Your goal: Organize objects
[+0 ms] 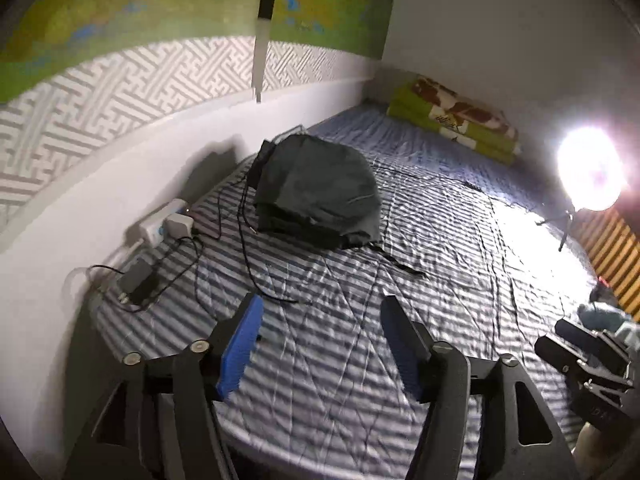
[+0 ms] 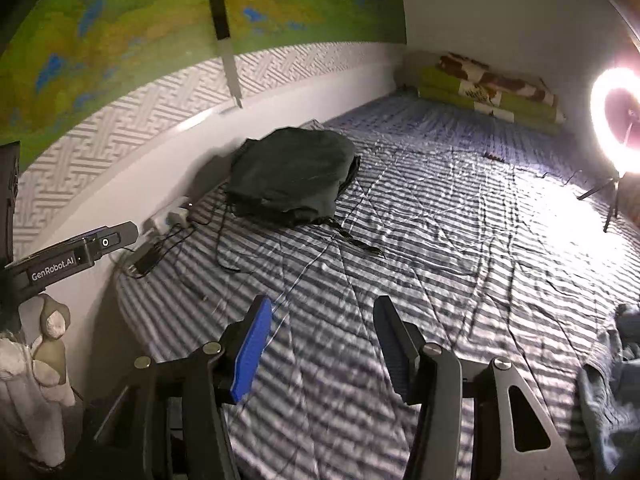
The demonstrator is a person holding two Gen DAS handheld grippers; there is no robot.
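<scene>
A folded dark green garment (image 1: 316,192) lies on the striped bed cover (image 1: 440,280) near the wall; it also shows in the right wrist view (image 2: 290,174). My left gripper (image 1: 320,312) hovers over the near part of the bed, well short of the garment, jaws apart with nothing between the blue pads (image 1: 240,348). My right gripper (image 2: 322,312) stands the same way over the bed, open and empty. The left gripper's body (image 2: 76,254) appears at the left edge of the right wrist view, held by a gloved hand (image 2: 44,340).
A white power strip (image 1: 164,222), a black adapter (image 1: 138,282) and loose cables (image 1: 224,248) lie along the wall. Folded green blankets (image 1: 456,120) sit at the far end of the bed. A bright ring light on a tripod (image 2: 618,124) stands at the right. Blue cloth (image 2: 616,380) lies at the right edge.
</scene>
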